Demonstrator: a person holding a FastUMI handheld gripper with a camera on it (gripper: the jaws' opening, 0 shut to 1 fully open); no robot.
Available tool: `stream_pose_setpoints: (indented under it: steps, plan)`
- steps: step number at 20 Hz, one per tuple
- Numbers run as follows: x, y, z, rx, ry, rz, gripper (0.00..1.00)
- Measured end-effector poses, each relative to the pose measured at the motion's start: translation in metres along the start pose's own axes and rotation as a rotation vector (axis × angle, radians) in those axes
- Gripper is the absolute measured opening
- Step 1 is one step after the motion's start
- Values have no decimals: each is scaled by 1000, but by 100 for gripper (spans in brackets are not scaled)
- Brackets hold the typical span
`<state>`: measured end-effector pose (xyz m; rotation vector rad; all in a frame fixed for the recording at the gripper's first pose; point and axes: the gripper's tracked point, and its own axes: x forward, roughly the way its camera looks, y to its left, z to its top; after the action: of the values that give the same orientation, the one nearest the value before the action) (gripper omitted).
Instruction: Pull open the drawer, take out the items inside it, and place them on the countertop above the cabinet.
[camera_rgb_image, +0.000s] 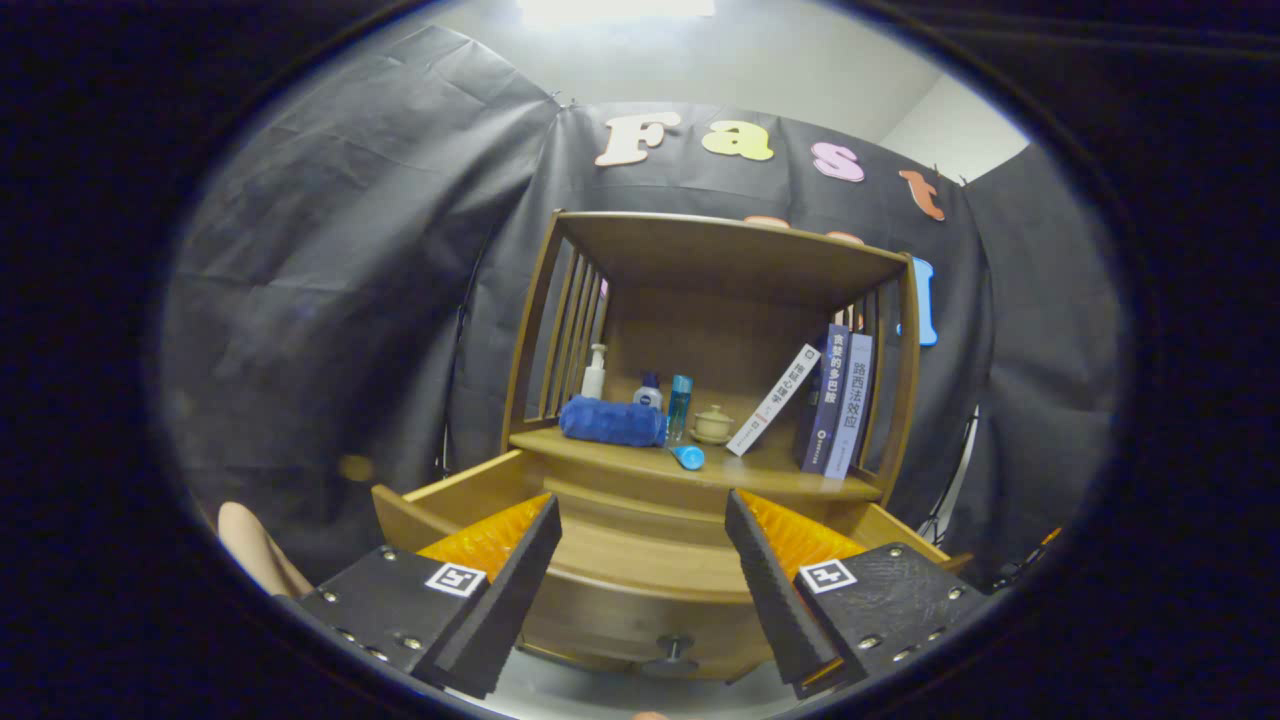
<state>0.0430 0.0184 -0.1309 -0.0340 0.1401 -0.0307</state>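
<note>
We see the gripper (640, 545) spread wide, gripping nothing. The pulled-out drawer (640, 570) lies directly below, between the fingers; its knob (672, 652) faces us.

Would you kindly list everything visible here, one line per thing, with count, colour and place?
cabinet: one, brown wood, ahead of the fingers
drawer: one, brown, pulled open
drawer knob: one, dark, between the fingers
rolled towel: one, blue, countertop
pump bottle: one, white, behind the towel
bottles: two, blue, beside the towel
tube: one, blue, countertop front
lidded jar: one, beige, mid-countertop
books: three, one white leaning, two dark upright
gripper: one, open, holding nothing
</note>
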Motion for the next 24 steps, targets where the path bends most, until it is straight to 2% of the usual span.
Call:
stream_pose_setpoints:
  steps: [5,9,13,24]
  plan:
    - [-2,11,-46,-41,87,-33,98]
    - [8,4,-71,-12,161,-92,99]
    - [12,3,-67,-36,135,-137,98]
    - [29,10,-62,-3,158,-164,98]
